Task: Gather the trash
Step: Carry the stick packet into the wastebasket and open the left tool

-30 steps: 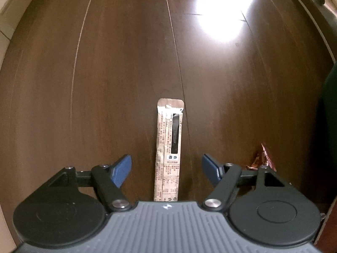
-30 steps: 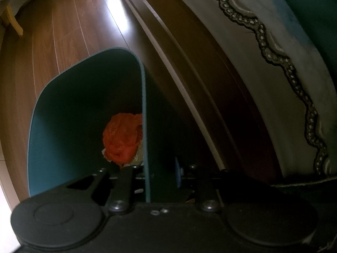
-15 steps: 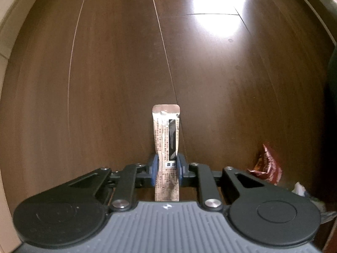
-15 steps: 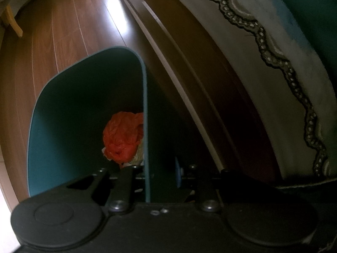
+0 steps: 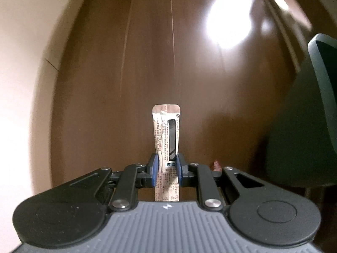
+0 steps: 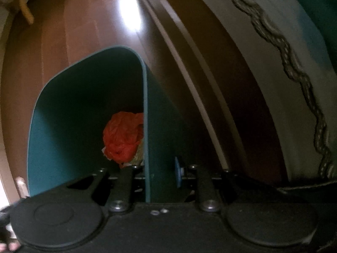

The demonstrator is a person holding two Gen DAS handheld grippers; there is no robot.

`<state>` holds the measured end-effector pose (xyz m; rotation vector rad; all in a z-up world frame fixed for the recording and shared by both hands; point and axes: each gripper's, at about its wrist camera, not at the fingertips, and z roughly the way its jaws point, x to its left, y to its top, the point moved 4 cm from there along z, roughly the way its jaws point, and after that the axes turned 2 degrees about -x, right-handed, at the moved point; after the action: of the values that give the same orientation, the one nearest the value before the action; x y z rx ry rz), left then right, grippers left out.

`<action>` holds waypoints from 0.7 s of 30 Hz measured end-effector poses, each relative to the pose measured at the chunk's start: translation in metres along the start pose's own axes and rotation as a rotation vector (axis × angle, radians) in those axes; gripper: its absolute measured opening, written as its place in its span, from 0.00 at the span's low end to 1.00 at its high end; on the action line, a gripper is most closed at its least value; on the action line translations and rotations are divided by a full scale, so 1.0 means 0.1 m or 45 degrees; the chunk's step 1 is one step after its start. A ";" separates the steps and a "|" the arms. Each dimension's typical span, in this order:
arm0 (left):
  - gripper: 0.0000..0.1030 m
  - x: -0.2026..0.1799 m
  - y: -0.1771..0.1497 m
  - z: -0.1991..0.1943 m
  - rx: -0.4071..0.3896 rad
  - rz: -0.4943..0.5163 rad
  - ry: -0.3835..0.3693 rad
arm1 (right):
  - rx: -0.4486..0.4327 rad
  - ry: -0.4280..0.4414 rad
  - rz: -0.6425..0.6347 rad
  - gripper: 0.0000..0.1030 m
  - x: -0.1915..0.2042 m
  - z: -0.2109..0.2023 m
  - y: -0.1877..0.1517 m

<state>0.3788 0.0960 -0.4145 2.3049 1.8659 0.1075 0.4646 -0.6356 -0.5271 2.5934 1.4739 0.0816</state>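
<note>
In the left wrist view a long printed stick wrapper (image 5: 166,135) stands up between the blue pads of my left gripper (image 5: 166,168), which is shut on it and lifted well above the dark wood floor (image 5: 147,63). A small reddish-brown wrapper (image 5: 217,165) peeks out on the floor behind the right finger. In the right wrist view my right gripper (image 6: 161,172) is shut on the rim of the teal bin (image 6: 84,109). Crumpled orange plastic (image 6: 123,137) and paper scraps lie at the bin's bottom. The bin (image 5: 316,116) also shows at the right edge of the left wrist view.
A pale wall or skirting (image 5: 27,84) runs along the left of the floor. A bright light glare (image 5: 229,19) reflects on the boards. Beside the bin stands dark wooden furniture (image 6: 210,84) draped with a lace-edged cloth (image 6: 294,63). A yellow wooden leg (image 6: 26,12) is far left.
My left gripper closed on the stick wrapper lying on the floor, then rose high with it; the floor now looks farther away and the bin has come into view. The right gripper barely shifted.
</note>
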 end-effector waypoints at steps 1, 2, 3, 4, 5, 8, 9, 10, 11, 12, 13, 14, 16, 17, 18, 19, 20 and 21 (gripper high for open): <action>0.16 -0.01 0.06 -0.19 -0.006 -0.006 -0.001 | 0.004 0.011 -0.004 0.18 0.02 -0.03 -0.01; 0.16 -0.04 0.12 -0.39 -0.011 -0.014 -0.010 | 0.004 0.022 -0.018 0.18 0.05 -0.07 0.01; 0.16 -0.05 0.19 -0.62 -0.020 -0.017 -0.023 | 0.004 0.034 -0.024 0.18 0.09 -0.12 0.00; 0.16 -0.09 0.26 -0.83 -0.027 -0.011 -0.027 | 0.007 0.047 -0.028 0.18 0.12 -0.17 -0.02; 0.16 -0.15 0.33 -1.01 -0.035 -0.003 -0.027 | 0.010 0.059 -0.037 0.18 0.16 -0.22 -0.02; 0.16 -0.36 0.50 -1.44 -0.075 0.007 -0.045 | 0.012 0.084 -0.053 0.18 0.26 -0.36 -0.05; 0.16 -0.43 0.60 -1.60 -0.092 -0.001 -0.051 | 0.014 0.090 -0.051 0.18 0.30 -0.40 -0.06; 0.16 -0.51 0.67 -1.73 -0.101 -0.005 -0.070 | 0.016 0.096 -0.050 0.18 0.34 -0.44 -0.06; 0.16 -0.59 0.74 -1.86 -0.109 0.001 -0.093 | 0.015 0.100 -0.060 0.18 0.39 -0.48 -0.06; 0.16 -0.68 0.80 -1.96 -0.119 0.021 -0.108 | 0.010 0.102 -0.072 0.18 0.44 -0.53 -0.07; 0.16 -0.78 0.82 -2.02 -0.125 0.050 -0.123 | 0.010 0.106 -0.080 0.18 0.47 -0.56 -0.07; 0.16 -0.83 0.86 -2.10 -0.131 0.082 -0.142 | 0.012 0.112 -0.090 0.18 0.51 -0.60 -0.07; 0.16 -1.04 0.94 -2.21 -0.156 0.151 -0.158 | 0.010 0.123 -0.115 0.18 0.56 -0.67 -0.07; 0.16 -1.13 0.99 -2.24 -0.166 0.182 -0.149 | 0.011 0.132 -0.125 0.18 0.59 -0.71 -0.08; 0.16 -1.17 1.07 -2.22 -0.164 0.194 -0.147 | 0.013 0.140 -0.130 0.18 0.60 -0.73 -0.08; 0.16 -1.23 1.11 -2.16 -0.141 0.198 -0.161 | 0.018 0.151 -0.131 0.18 0.62 -0.76 -0.08; 0.16 -1.28 1.11 -2.08 -0.101 0.198 -0.178 | 0.022 0.162 -0.135 0.18 0.62 -0.79 -0.07; 0.16 -1.31 1.08 -1.97 -0.069 0.201 -0.181 | 0.029 0.174 -0.140 0.18 0.64 -0.81 -0.08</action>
<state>0.4220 -0.0360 -0.1944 2.3537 1.5942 0.0140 0.4802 -0.5678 -0.4507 2.5645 1.6698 0.2348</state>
